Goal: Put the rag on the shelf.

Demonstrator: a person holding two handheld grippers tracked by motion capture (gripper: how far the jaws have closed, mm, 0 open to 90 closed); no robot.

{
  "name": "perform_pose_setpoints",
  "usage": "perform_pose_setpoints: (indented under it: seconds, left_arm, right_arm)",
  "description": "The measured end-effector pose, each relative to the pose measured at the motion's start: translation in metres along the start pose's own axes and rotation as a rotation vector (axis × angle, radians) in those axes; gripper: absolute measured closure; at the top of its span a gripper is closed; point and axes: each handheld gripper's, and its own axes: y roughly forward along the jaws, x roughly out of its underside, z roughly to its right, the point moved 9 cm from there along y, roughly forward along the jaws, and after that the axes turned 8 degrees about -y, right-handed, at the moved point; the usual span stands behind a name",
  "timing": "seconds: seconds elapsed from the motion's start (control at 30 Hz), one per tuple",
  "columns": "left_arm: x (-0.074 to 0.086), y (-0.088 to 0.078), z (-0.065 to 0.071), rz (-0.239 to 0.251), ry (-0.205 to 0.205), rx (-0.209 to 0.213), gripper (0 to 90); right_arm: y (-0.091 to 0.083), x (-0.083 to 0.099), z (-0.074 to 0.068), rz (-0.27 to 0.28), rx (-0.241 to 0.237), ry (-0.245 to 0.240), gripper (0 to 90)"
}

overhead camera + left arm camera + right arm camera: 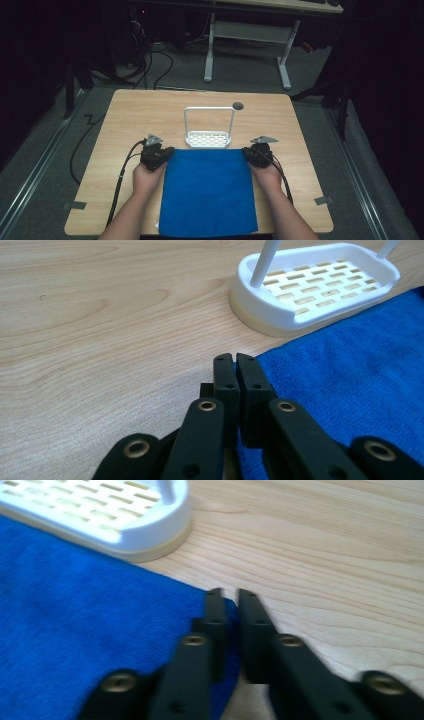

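Here, a blue cloth [207,192] lies flat on the desk [135,112] just in front of a white rack [208,139], and the left tongs [235,360] and right tongs [229,597] each pinch one far corner, jaws nearly closed.

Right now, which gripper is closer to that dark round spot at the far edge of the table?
Right. The right gripper sits at the cloth's far right corner, below the round spot; the left gripper is at the far left corner.
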Motion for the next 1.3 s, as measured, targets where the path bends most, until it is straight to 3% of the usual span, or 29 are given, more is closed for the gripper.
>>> perform_pose_setpoints:
  seconds: [0.13,0.23,0.3,0.37,0.4,0.43,0.47,0.5,0.53,0.63,0.7,0.83,0.93,1.0,1.3]
  left_arm:
    - [-0.001,-0.002,0.000,0.015,0.001,0.013,88.7]
    - [-0.004,-0.008,0.004,0.041,0.025,0.033,88.7]
    - [-0.006,-0.013,0.005,0.050,0.016,0.038,88.7]
    - [-0.012,-0.022,0.012,0.088,0.013,0.056,88.7]
    - [-0.017,-0.035,0.022,0.136,0.039,0.067,88.7]
    - [-0.017,-0.035,0.022,0.136,0.039,0.067,88.7]
    - [-0.018,-0.043,0.026,0.163,0.055,0.067,88.7]
    - [-0.017,-0.047,0.028,0.176,0.061,0.064,88.7]
    - [-0.014,-0.058,0.032,0.212,0.054,0.071,88.6]
    - [-0.008,-0.067,0.031,0.250,0.054,0.063,88.6]
    - [-0.009,-0.073,0.031,0.245,0.074,0.050,88.5]
    - [-0.014,-0.086,0.034,0.283,0.065,0.064,88.5]
    - [-0.019,-0.095,0.039,0.317,0.096,0.054,88.4]
    - [-0.024,-0.106,0.043,0.358,0.091,0.065,88.3]
    - [-0.035,-0.129,0.054,0.427,0.102,0.094,88.2]
  right_arm:
    - [-0.007,-0.002,-0.005,0.030,-0.012,-0.001,88.4]
    - [-0.026,-0.006,-0.013,0.106,0.003,-0.014,88.4]
    - [-0.030,-0.006,-0.015,0.120,0.006,-0.010,88.4]
    - [-0.040,-0.008,-0.019,0.161,0.011,-0.003,88.5]
    - [-0.047,-0.009,-0.023,0.192,0.017,-0.006,88.5]
    - [-0.047,-0.009,-0.023,0.192,0.017,-0.006,88.5]
    - [-0.056,-0.012,-0.026,0.239,0.020,-0.004,88.5]
    - [-0.056,-0.012,-0.026,0.239,0.020,-0.004,88.5]
    - [-0.066,-0.015,-0.028,0.278,0.018,-0.002,88.5]
    - [-0.072,-0.016,-0.029,0.296,0.022,-0.013,88.5]
    - [-0.079,-0.015,-0.031,0.314,0.020,-0.019,88.5]
    - [-0.088,-0.019,-0.034,0.354,0.013,-0.019,88.5]
    - [-0.100,-0.027,-0.037,0.404,0.009,-0.022,88.5]
    - [-0.106,-0.031,-0.039,0.426,0.011,-0.026,88.5]
    - [-0.133,-0.046,-0.045,0.512,0.005,-0.031,88.4]
